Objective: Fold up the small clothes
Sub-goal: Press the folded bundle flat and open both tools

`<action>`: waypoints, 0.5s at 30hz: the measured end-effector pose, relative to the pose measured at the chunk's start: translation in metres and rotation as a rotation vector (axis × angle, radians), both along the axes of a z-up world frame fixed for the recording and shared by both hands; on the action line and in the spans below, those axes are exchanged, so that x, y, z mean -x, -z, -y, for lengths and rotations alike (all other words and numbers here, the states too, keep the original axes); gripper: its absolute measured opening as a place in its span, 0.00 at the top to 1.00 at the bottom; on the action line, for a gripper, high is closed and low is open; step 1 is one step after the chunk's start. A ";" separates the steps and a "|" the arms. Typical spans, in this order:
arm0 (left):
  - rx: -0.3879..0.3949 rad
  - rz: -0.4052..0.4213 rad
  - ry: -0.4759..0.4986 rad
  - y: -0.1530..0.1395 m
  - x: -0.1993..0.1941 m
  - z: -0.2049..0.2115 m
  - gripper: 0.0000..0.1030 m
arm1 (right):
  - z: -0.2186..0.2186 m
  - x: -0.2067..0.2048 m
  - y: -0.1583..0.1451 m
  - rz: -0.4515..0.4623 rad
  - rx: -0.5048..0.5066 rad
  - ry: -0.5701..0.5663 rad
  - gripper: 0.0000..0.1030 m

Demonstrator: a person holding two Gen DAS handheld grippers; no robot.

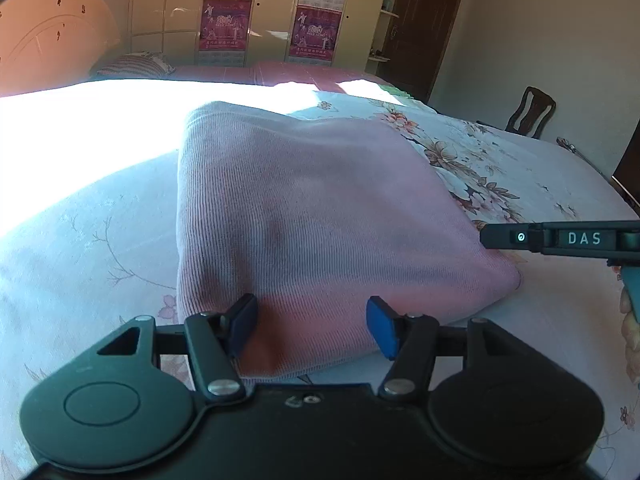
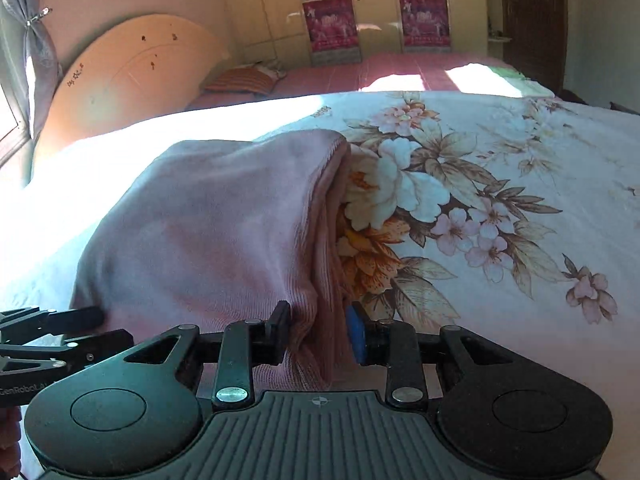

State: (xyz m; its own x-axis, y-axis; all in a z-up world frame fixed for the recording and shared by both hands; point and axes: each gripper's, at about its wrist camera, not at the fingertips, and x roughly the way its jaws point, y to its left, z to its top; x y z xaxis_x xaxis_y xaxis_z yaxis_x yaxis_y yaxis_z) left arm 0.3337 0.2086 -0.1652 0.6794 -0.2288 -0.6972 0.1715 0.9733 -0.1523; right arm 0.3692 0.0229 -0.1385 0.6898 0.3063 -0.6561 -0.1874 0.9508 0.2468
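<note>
A folded pink knit garment (image 1: 320, 208) lies on the floral bedsheet (image 1: 500, 160). My left gripper (image 1: 312, 326) is open, its fingers straddling the near edge of the garment, with fabric between them but not pinched. In the right wrist view my right gripper (image 2: 318, 336) has its fingers closed in on the garment's (image 2: 224, 224) layered near right corner, fabric bunched between the pads. The right gripper's side (image 1: 560, 238) shows at the right of the left wrist view. The left gripper's fingers (image 2: 60, 332) show at the lower left of the right wrist view.
The bed's wooden headboard (image 2: 132, 76) is at the back left, with a striped pillow (image 2: 244, 80) and a pink sheet (image 2: 400, 68) beyond. Wardrobes with calendars (image 1: 228, 12) stand behind. A dark chair (image 1: 532, 112) is at the bed's right side.
</note>
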 end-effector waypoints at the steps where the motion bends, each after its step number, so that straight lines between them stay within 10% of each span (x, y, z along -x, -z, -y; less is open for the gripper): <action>1: -0.005 -0.002 -0.005 0.000 0.000 0.001 0.42 | -0.003 0.004 -0.007 0.026 -0.004 -0.004 0.70; 15: 0.018 -0.053 -0.072 0.001 -0.012 0.005 0.40 | -0.005 -0.011 0.039 -0.079 -0.014 -0.027 0.79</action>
